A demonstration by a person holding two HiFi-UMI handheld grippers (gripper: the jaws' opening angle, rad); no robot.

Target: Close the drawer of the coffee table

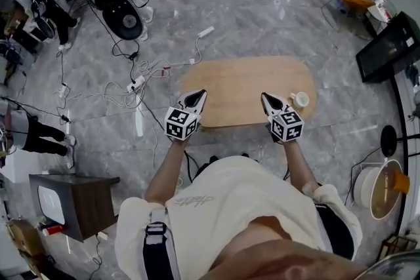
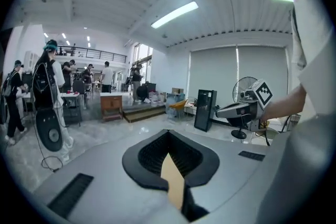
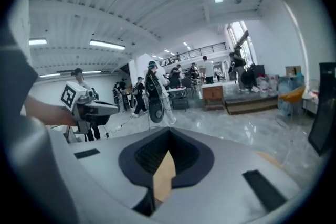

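Wooden coffee table point(image 1: 243, 85), long axis left-right, lies just beyond our left gripper point(image 1: 198, 95) and right gripper point(image 1: 266, 98), both closed, empty; drawer probably near-side, hidden.

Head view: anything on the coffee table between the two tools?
No. In the head view, the stretch of coffee table between the left tool and right tool is bare wood; the white cup sits to the right tool's right.

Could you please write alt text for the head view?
A person holds the left gripper and right gripper, both shut, over the near edge of an oval wooden coffee table; a white cup stands near its right end.
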